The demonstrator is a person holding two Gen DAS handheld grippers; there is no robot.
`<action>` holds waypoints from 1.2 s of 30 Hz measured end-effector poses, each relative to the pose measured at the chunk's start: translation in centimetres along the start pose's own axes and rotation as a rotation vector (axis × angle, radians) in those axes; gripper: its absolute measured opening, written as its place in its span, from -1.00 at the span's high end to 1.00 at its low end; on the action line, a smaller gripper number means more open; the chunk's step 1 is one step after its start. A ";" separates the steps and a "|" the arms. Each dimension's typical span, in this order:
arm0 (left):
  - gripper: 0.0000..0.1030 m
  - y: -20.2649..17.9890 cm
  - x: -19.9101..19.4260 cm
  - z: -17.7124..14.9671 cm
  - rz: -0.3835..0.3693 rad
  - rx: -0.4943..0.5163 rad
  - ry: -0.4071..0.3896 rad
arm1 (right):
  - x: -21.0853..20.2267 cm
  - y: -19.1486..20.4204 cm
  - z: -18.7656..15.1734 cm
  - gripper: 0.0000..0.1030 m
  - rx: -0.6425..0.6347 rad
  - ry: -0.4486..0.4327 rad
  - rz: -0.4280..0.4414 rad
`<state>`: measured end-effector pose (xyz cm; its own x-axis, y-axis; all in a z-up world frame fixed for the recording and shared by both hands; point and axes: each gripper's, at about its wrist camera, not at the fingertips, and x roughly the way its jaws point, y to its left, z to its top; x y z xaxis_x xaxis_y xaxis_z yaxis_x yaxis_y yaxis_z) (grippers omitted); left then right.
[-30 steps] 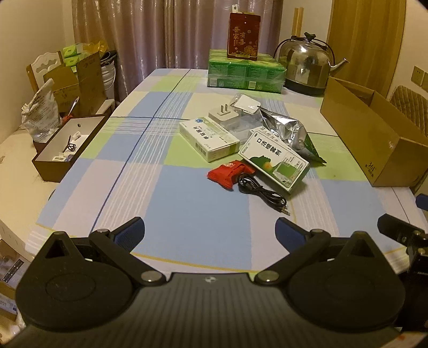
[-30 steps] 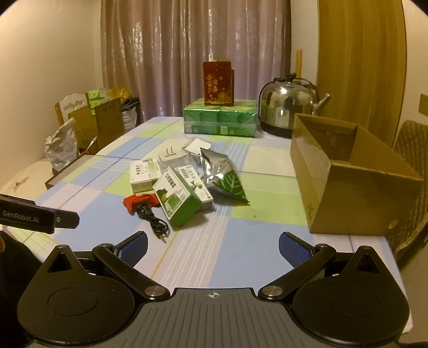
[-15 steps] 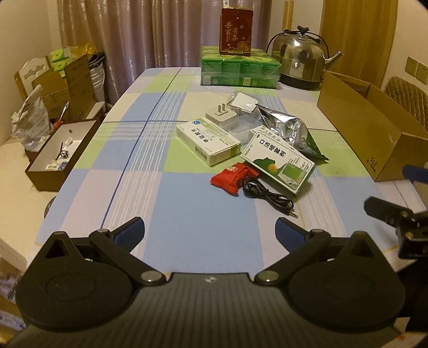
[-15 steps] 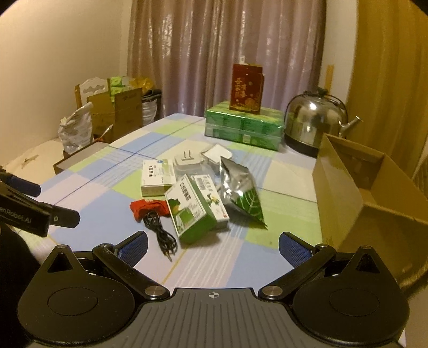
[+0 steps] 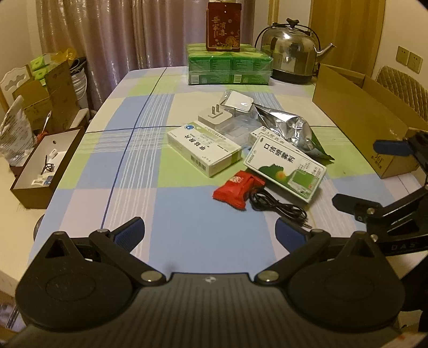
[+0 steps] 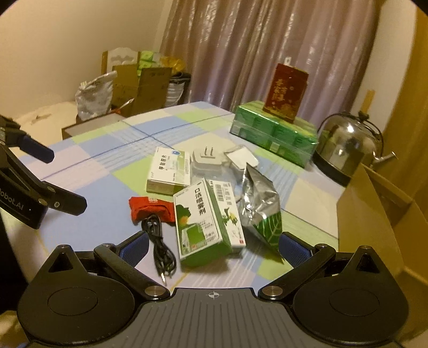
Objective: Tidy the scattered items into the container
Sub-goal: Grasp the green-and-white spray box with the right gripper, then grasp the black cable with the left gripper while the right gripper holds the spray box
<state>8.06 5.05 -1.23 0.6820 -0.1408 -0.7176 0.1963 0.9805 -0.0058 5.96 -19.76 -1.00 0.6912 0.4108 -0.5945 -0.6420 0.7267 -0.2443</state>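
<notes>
Cable (image 5: 278,204) beside packet (image 5: 238,188)

Counter (image 5: 139,150) cloth: checked pale blue, green and lilac, thin dark blue lines. Cardboard box (image 5: 358,115) at right edge: plain brown. Packet (image 5: 238,187): red. Cable (image 5: 278,204): black. Spray carton (image 6: 200,222): white and green. Pouch (image 6: 259,203): silver with green leaf print. Tin (image 5: 223,25) at far edge: dark red, gold lettering. Claw pads (image 5: 129,231): blue on black.
</notes>
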 end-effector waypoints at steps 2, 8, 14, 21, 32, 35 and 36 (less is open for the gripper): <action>-0.98 0.3 0.9 0.4 -0.002 0.011 0.007 | 1.1 0.1 0.3 -0.80 -0.035 0.011 -0.003; -0.98 1.4 2.7 1.1 -0.018 0.005 0.021 | 4.5 0.5 0.7 -0.51 -0.137 0.058 0.019; -0.98 2.1 3.8 1.2 -0.024 -0.027 0.032 | 7.0 2.1 0.8 -0.36 -0.271 0.094 0.043; -0.98 2.8 4.1 1.5 -0.037 -0.056 0.038 | 9.5 3.1 0.6 -0.17 -0.342 0.137 0.015; -0.98 2.3 4.5 1.4 -0.064 -0.032 0.049 | 7.8 1.1 0.4 -0.03 -0.213 0.103 0.005; -0.98 1.4 4.5 1.5 -0.083 -0.015 0.049 | 6.0 -0.5 -0.1 -0.03 -0.112 0.094 -0.004; -0.98 1.1 4.5 1.6 -0.095 -0.011 0.048 | 5.4 -1.3 -0.5 -0.03 -0.076 0.096 -0.015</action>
<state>12.44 5.28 -3.37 0.6262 -0.2269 -0.7459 0.2504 0.9646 -0.0832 10.34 -18.71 -4.26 0.6681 0.3434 -0.6601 -0.6579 0.6870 -0.3085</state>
